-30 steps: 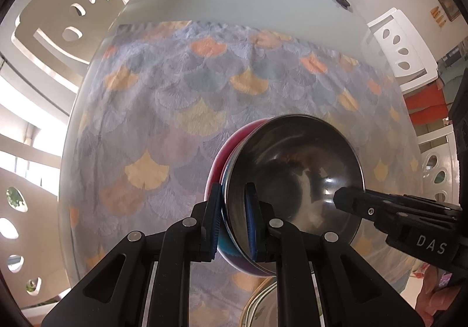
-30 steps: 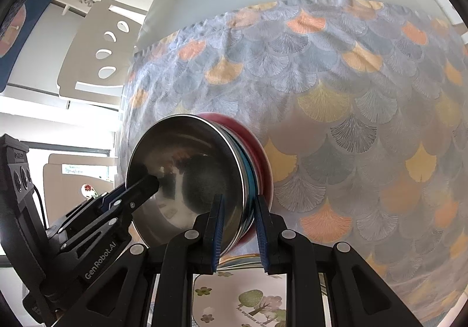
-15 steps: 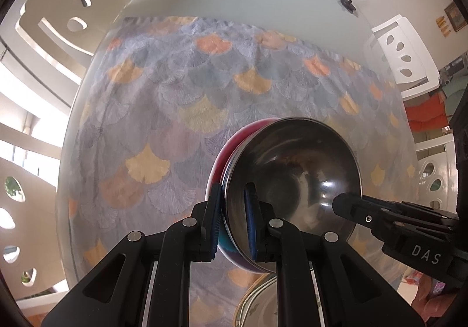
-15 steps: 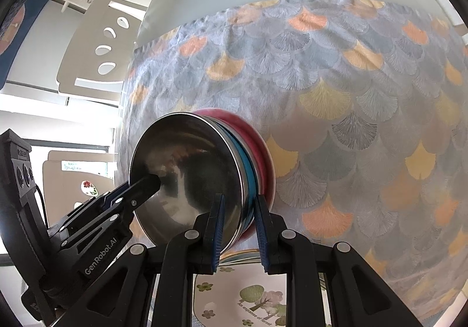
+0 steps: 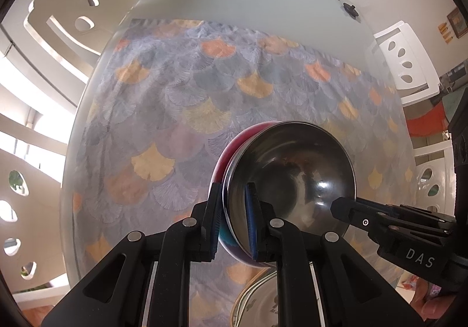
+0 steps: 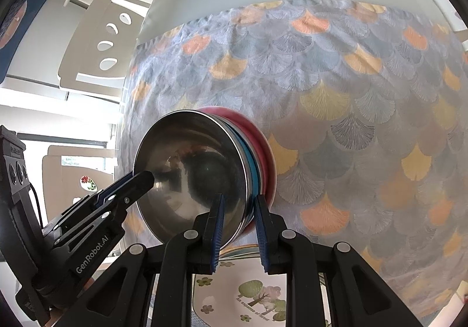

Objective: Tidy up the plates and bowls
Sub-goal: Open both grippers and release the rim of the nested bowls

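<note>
Both grippers, left (image 5: 232,218) and right (image 6: 237,227), clamp opposite rims of a nested bowl stack (image 6: 204,172), steel innermost (image 5: 292,175), carried above tablecloth (image 5: 190,99) and plates (image 6: 248,294); next move probably calls for level lowering onto plates.

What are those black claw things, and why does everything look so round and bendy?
They are two grabbing tools, one in each of a person's hands. Each carries a fisheye camera that bends the picture. One picture looks along the left gripper, the other along the right gripper. Both have their jaws pinched on the rim of a stack of bowls: a shiny steel bowl inside blue and red ones. Below lie a patterned tablecloth and a plate with trees on it.
</note>
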{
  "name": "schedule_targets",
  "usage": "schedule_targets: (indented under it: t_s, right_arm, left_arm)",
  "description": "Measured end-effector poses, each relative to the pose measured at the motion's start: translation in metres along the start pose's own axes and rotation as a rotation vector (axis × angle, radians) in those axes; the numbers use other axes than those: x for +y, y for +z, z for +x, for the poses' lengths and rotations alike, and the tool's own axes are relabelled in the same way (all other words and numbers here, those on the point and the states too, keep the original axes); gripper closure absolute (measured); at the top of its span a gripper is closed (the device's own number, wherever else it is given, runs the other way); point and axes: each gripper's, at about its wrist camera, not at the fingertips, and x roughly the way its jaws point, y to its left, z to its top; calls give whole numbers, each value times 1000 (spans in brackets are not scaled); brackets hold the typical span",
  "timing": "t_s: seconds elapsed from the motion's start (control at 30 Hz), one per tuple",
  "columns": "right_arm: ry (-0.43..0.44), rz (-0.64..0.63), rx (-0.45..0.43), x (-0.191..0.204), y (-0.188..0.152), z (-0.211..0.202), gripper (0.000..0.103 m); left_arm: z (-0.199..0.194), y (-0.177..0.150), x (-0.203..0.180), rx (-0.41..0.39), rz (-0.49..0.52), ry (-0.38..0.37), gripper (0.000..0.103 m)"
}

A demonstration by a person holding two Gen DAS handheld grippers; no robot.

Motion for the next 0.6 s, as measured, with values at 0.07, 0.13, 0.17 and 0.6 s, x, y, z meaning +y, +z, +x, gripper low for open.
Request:
schedule_targets:
  t_s: [0.07, 0.13, 0.17, 0.6]
  right_arm:
    - [0, -1, 2, 0, -1, 0, 83]
    - [1, -5, 3, 0, -2, 0, 83]
    - [2, -5, 5, 0, -2, 0, 83]
    - [-15, -50, -79, 11, 9, -41, 30]
  left_arm:
    - [-1, -1, 1, 0, -9, 5, 90]
    - [-2, -2, 4, 2, -28, 13, 90]
    - [-2, -2, 5, 3, -37, 20, 90]
    - [-34, 12, 26, -60, -101, 63, 26]
